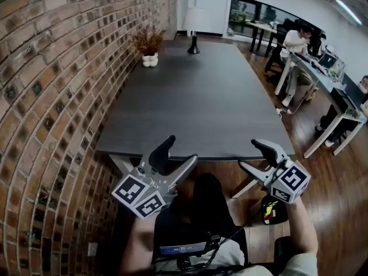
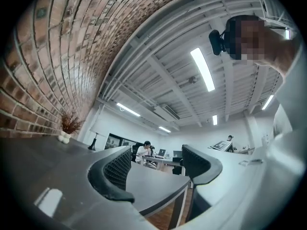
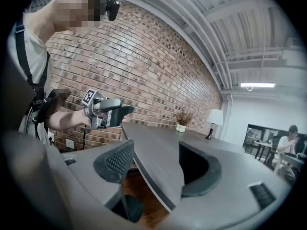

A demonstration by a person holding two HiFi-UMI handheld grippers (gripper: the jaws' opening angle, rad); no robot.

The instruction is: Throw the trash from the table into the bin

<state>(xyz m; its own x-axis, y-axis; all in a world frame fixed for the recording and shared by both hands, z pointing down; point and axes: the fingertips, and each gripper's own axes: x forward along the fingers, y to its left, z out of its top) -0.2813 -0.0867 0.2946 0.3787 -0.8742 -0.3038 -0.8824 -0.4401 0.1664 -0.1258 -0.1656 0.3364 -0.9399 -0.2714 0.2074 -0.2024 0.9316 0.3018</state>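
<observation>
The long dark grey table (image 1: 195, 102) lies ahead, and I see no trash on its top. My left gripper (image 1: 179, 151) hovers at the table's near edge with its jaws wide open and nothing between them. In the left gripper view, that gripper (image 2: 156, 169) points slightly upward over the table's corner. My right gripper (image 1: 250, 154) is also open and empty, just off the near right corner. The right gripper view shows those open jaws (image 3: 156, 164) astride the table's edge, with the left gripper (image 3: 108, 111) beyond. No bin is plainly visible.
A dried plant in a white pot (image 1: 149, 48) and a lamp (image 1: 194, 36) stand at the table's far end. A brick wall (image 1: 52, 96) runs along the left. People sit at desks (image 1: 296, 45) to the right. A dark object with red and yellow print (image 1: 273, 210) lies on the wooden floor.
</observation>
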